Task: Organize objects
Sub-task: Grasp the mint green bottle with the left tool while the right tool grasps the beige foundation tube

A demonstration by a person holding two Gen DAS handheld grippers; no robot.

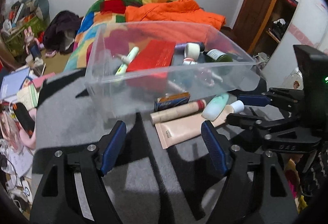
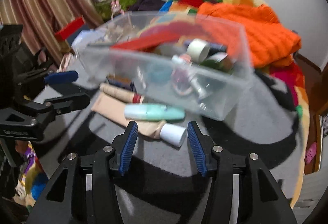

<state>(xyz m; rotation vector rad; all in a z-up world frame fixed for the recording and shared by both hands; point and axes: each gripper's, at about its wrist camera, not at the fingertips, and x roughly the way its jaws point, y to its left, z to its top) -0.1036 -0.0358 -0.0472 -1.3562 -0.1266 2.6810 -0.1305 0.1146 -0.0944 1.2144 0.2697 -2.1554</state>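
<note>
Several items already in clear bin point(image 1: 164, 72); tubes point(image 2: 155, 113) remain just ahead of right claw point(image 2: 162, 140), spread, empty; left claw point(image 1: 164, 137) likewise.

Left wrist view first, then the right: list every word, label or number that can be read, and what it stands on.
Small blue and orange cardboard box: white lettering, too blurred to read.
Flat beige plastic tube: small dark print, too small.
Red flat card box: faint gold print, unreadable.
Dark green bottle: white label, unreadable.
Right wrist view: everything motion-blurred, nothing readable.
</note>
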